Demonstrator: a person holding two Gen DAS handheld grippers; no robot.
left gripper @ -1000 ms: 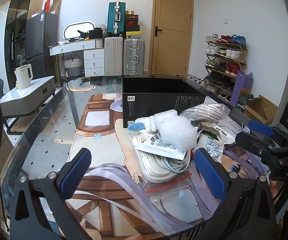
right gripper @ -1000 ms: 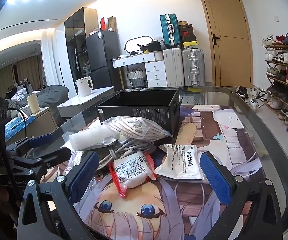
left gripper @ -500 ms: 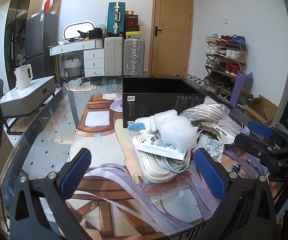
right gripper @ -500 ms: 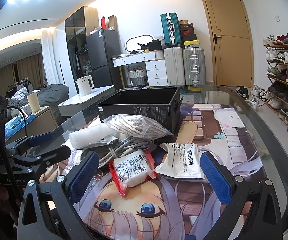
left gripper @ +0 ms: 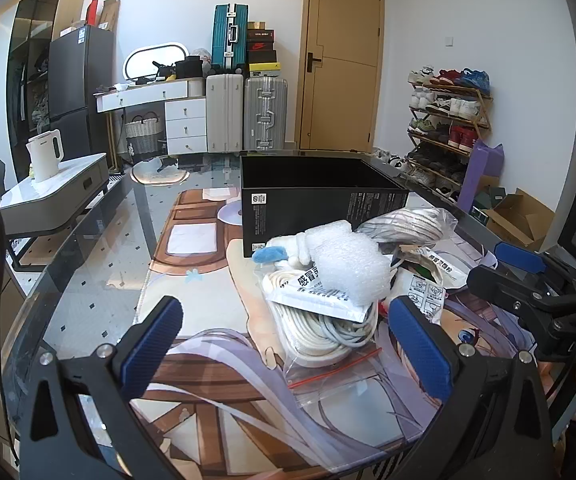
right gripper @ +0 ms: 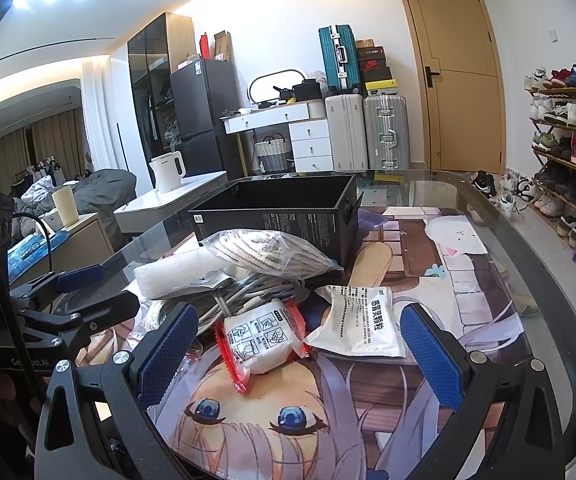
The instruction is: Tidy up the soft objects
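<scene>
Left wrist view: almost nothing is changing from a second ago, I'm holding the left gripper (left gripper: 283,344) where it was, its blue pads spread wide apart and gripping nothing, while the right gripper (left gripper: 528,280) at the frame's right edge is creeping slightly leftward toward the pile. So no item is being picked yet; I judge the sorting is only at the approach stage. The pile sits just ahead of the pads on the printed mat (left gripper: 191,256): a bagged white cable coil (left gripper: 320,332), a white sachet (left gripper: 320,292) on it, a foam wrap (left gripper: 348,264) on top, and the empty black box (left gripper: 320,204) right behind. The blue-tipped item beside the foam is hard to identify, and my hand is cut off at the lower right. Right wrist view: the right gripper (right gripper: 300,352) is also spread wide and holding nothing, and the scene is barely shifting, just a touch closer. Between its pads lie a red-edged packet (right gripper: 259,340) and a flat white pouch (right gripper: 360,320), touching each other; behind them a bagged cord bundle (right gripper: 263,252) is resting on grey cables, whose lower part is hidden. The left gripper (right gripper: 83,288) is showing at the left, partly cut off. The box's inside floor isn't visible.
</scene>
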